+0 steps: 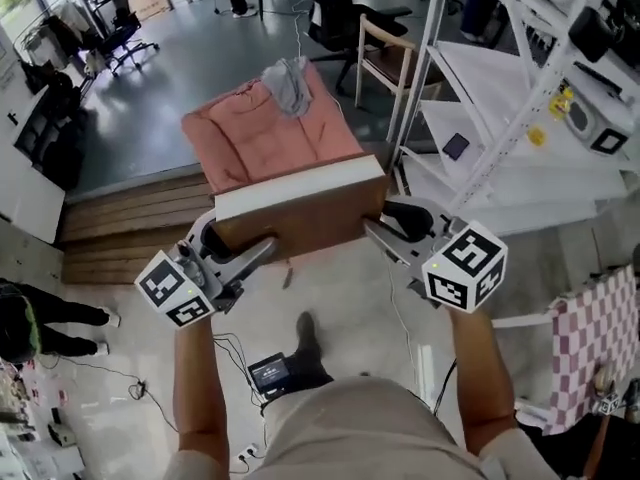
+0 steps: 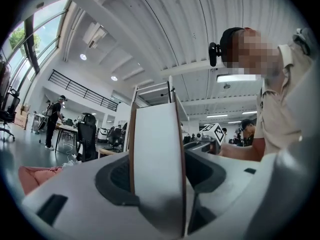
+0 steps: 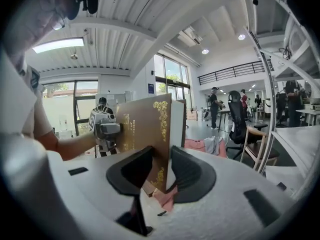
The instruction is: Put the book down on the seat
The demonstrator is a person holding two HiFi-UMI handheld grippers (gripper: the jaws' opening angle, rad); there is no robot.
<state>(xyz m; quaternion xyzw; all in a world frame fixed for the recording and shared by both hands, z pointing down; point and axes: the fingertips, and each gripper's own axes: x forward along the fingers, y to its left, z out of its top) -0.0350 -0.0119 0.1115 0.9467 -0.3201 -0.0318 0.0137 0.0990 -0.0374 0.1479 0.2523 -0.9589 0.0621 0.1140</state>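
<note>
Book (image 1: 300, 206): brown cover, white page edge turned up, long side running left to right; held in the air, one end in each gripper, resting on nothing.
Left gripper (image 1: 248, 255): clamped on the left end of the book, jaws partly apart to take its thickness.
Left grip up close: left gripper (image 2: 159, 176) with a dark pad against each cover, white block of pages (image 2: 156, 134) filling the gap between them.
Right gripper (image 1: 388, 231): closed on the right end of the book, marker cube toward the person.
Right grip up close: right gripper (image 3: 161, 173) with pads on either side of the brown cover with gold ornament (image 3: 145, 124), which stands upright between them.
Seat (image 1: 265, 138): pink cushion lying flat just beyond the book; near edge hidden behind the book, so probably just under it or a little past it, hard to judge from this steep angle.
Grey cloth (image 1: 288, 86): bunched up on the far end of the seat.
Wooden step (image 1: 125, 223): left of the book, between the seat and the pale floor.
Wooden chair (image 1: 385, 58): right of the seat, just beside the white rack (image 1: 520, 98).
Checked cloth (image 1: 590, 343): at the right edge, well apart from the book.
</note>
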